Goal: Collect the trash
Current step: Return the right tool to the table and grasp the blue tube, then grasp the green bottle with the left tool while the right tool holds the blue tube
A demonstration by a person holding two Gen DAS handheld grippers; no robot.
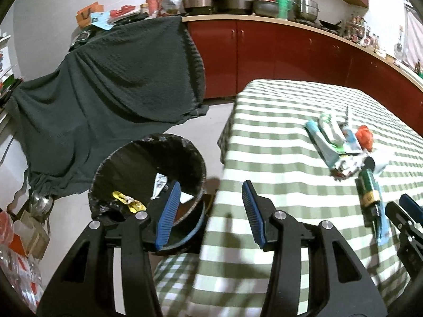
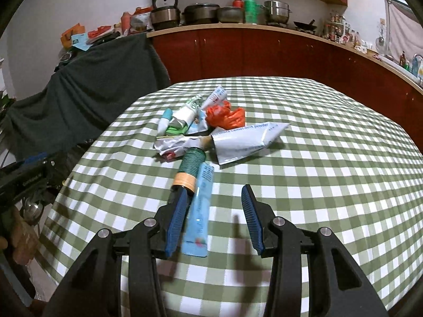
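Trash pile partly overlapping | right tool hides bottle base

a home kitchen: red cabinets, pots on the counter, checked tablecloth.

Between the spread fingers of the right gripper lies bare checked tablecloth, open on the right side. On its left a light blue sachet and a dark green bottle lie just beside the left finger. Ahead, the trash pile blocks the table's middle. The left gripper spans the table edge; the black bin stands open below, seemingly just beside the hanging cloth.
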